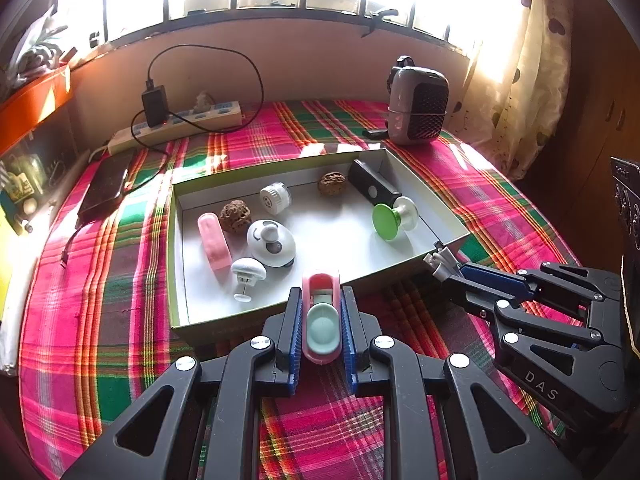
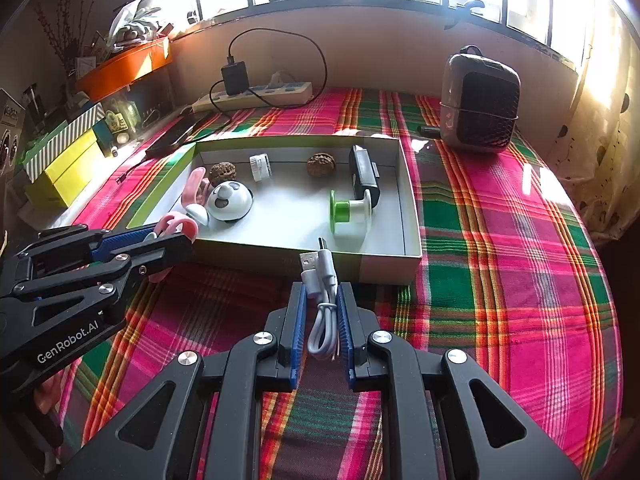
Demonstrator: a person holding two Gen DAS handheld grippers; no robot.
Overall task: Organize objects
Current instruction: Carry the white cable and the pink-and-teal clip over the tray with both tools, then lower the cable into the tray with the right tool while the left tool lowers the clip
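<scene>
While both grippers hang just short of the box's (image 1: 400,268) near wall, each has something clamped. The left gripper (image 1: 321,304) is closed on a small pink case (image 1: 321,316) with a pale green piece in it, its far end over the box edge. The right gripper (image 2: 321,300) pinches a folded white cable (image 2: 322,312), plugs poking toward the box. Inside lie two walnuts (image 1: 235,216), a green-and-white stand (image 1: 394,216), a black gadget (image 1: 370,186) and a panda-faced dome (image 1: 271,242).
</scene>
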